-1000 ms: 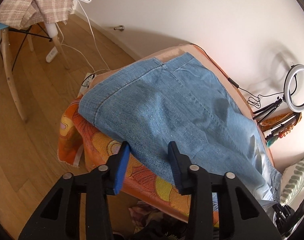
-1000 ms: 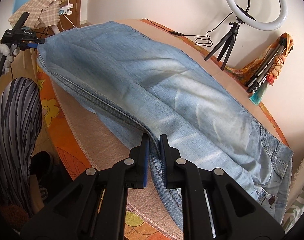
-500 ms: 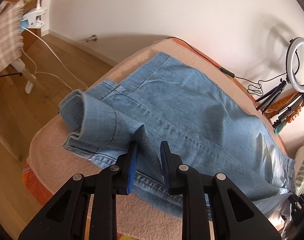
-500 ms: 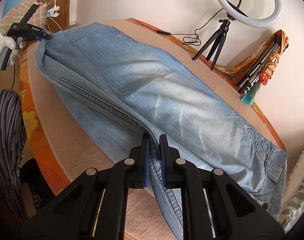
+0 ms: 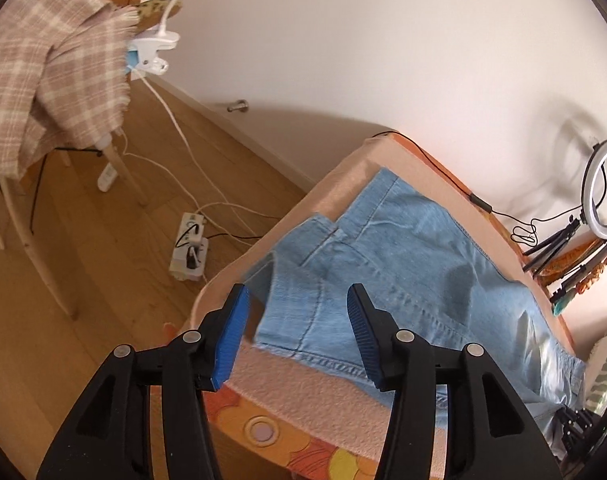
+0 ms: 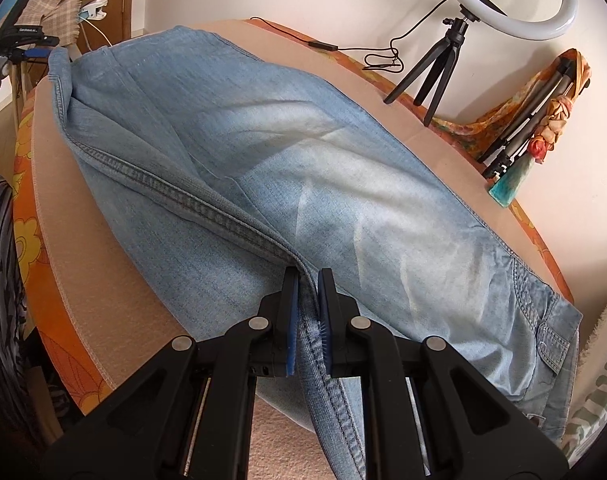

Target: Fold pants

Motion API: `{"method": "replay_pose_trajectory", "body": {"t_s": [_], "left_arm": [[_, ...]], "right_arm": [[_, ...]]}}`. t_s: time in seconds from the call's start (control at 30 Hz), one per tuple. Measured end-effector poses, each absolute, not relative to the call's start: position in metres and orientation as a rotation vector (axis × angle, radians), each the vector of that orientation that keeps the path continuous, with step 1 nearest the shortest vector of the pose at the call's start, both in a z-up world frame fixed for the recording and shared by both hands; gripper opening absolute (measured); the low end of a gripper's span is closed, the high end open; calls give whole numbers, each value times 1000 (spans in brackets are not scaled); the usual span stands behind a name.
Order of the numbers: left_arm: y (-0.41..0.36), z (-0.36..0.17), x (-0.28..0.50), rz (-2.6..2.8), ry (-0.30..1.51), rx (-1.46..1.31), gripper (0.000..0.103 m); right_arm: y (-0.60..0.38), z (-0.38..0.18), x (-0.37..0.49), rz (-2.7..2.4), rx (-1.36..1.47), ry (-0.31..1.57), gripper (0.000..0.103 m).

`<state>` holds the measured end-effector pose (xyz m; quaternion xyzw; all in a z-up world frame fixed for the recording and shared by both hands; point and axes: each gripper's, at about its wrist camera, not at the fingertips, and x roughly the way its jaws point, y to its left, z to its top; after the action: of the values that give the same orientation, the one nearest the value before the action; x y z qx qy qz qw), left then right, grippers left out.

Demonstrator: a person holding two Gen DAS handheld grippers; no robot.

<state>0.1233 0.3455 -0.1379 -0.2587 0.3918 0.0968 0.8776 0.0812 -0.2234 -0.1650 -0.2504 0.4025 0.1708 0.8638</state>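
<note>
Light blue denim pants (image 6: pixel 287 168) lie stretched along a table covered with a peach cloth (image 6: pixel 103 304). My right gripper (image 6: pixel 308 280) is shut on the thick side seam of the pants near the table's front edge. The hem end (image 5: pixel 303 304) lies crumpled at the table's corner in the left wrist view. My left gripper (image 5: pixel 297 300) is open and empty, hovering just in front of the hem. It also shows far left in the right wrist view (image 6: pixel 23 46).
A ring light on a tripod (image 6: pixel 503 4) and folded tripods (image 6: pixel 523 120) stand along the table's back edge by the wall. A chair with a plaid cloth (image 5: pixel 43 72) and a power strip (image 5: pixel 189 250) are on the wooden floor left of the table.
My left gripper has let go of the hem, opened wide and drawn back from the table. The hem now lies on the table. My right gripper stays shut on the seam.
</note>
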Motion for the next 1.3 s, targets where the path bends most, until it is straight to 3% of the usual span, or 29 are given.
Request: {"method": "replay_pose_trajectory", "body": {"t_s": [0.6, 0.67, 0.73, 0.83, 1.13, 1.3], "left_arm": [[342, -185, 140, 90, 873, -579, 50], [342, -185, 139, 97, 870, -591, 45], [340, -184, 137, 97, 875, -588, 18], [341, -177, 127, 93, 857, -593, 8], [341, -131, 103, 14, 737, -612, 4], [336, -146, 118, -20, 774, -663, 6]], "right_arm": [[-223, -165, 79, 355, -542, 849, 10], [-223, -165, 78, 354, -541, 848, 10], [-223, -163, 74, 352, -535, 842, 10], [-224, -159, 65, 350, -526, 830, 10], [-221, -143, 32, 350, -521, 773, 10], [-221, -142, 27, 347, -507, 769, 10]]}}
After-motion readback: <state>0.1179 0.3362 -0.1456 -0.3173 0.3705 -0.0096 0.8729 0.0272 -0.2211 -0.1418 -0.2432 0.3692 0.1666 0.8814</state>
